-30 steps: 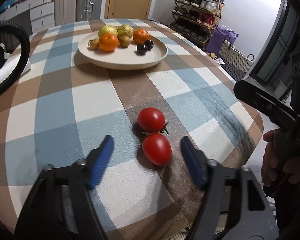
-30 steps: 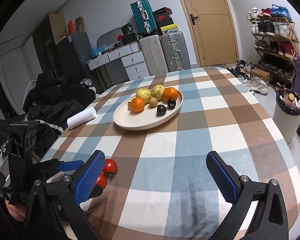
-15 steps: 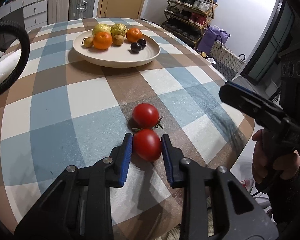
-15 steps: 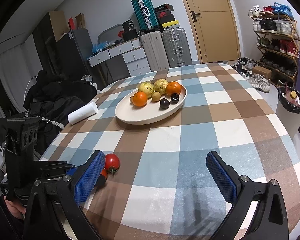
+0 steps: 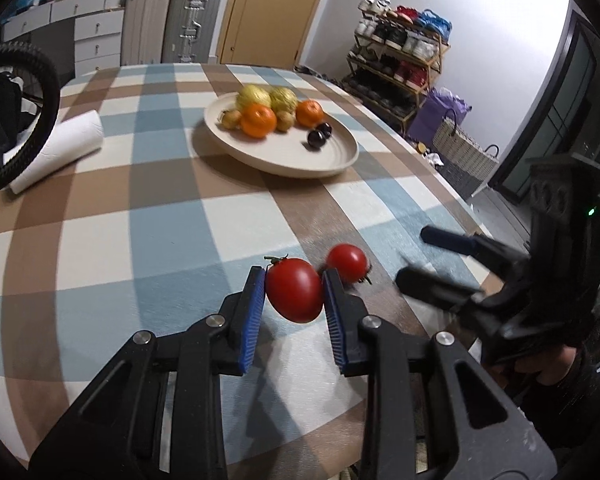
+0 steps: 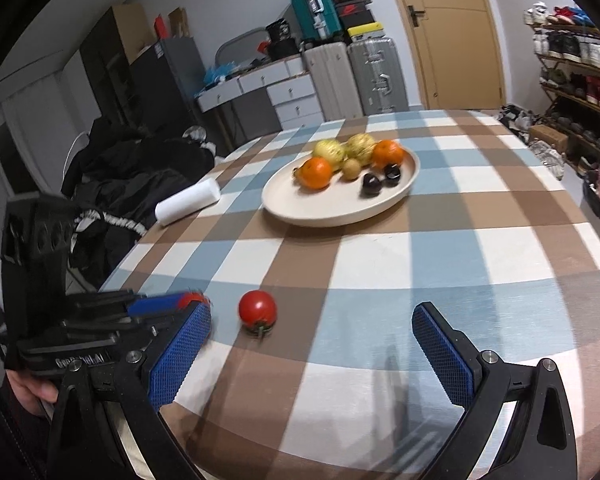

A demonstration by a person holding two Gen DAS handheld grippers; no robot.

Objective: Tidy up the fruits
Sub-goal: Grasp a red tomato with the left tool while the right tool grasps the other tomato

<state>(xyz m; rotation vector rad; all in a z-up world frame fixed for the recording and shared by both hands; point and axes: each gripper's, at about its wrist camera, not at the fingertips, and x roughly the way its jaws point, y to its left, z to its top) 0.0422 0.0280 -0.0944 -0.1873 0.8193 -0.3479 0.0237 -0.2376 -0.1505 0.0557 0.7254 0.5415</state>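
Tomato (image 5: 294, 289) pinched between blue pads of left tongs (image 5: 294, 300), just above counter (image 5: 160, 232). 2nd tomato (image 6: 257, 307) on the cloth just beside it. Right tongs (image 6: 312, 352) wide open, holding nothing, near 2nd tomato. Plate (image 6: 324, 212) w/ other fruit farther back.

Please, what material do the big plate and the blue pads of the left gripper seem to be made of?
The plate looks like glazed ceramic, or perhaps melamine: cream, smooth, with a soft even sheen and a thick rounded rim. The blue pads of the left gripper look like rubber or soft plastic: matt, with a fine ribbed grip texture.
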